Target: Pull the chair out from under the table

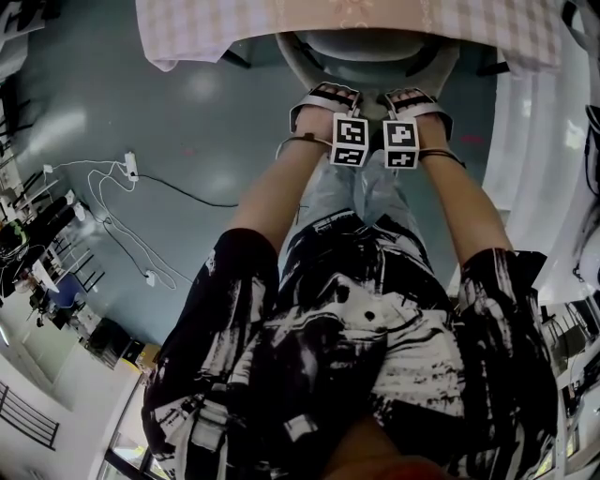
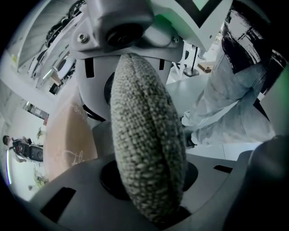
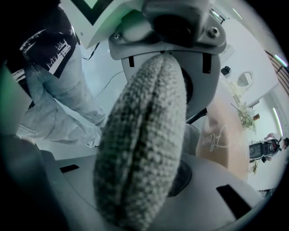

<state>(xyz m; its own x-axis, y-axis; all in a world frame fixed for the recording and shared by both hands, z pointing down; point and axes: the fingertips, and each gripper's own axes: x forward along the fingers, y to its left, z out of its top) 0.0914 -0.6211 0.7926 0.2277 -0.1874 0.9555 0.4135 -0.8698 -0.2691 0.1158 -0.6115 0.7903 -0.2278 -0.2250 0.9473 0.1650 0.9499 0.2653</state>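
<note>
Head view looks steeply down on one grey chair (image 1: pixel 375 47) with a rounded back. It stands pushed under one table (image 1: pixel 206 28) that is covered by a pale checked cloth. At the far side the cloth hides most of the seat.

Two hand-held grippers are on the near top edge of the chair back, close beside each other. They are the left gripper (image 1: pixel 323 96) and the right gripper (image 1: pixel 419 97), and each carries one black-and-white marker cube (image 1: pixel 349 141) on its near side.

Left gripper view shows its jaws closed on the thick woven grey fabric edge (image 2: pixel 146 144) of the back, which fills the gap between them. Right gripper view shows the same: the jaws are closed on the woven edge (image 3: pixel 140 149).

The person's legs in light jeans (image 1: pixel 361 202) stand near the chair, between the two forearms.

On the grey-blue floor (image 1: pixel 206 112) at the left lie one white power strip (image 1: pixel 131 166) with white cables (image 1: pixel 122 234) and one black cable (image 1: pixel 187 192). All of these are well apart from the chair.
</note>
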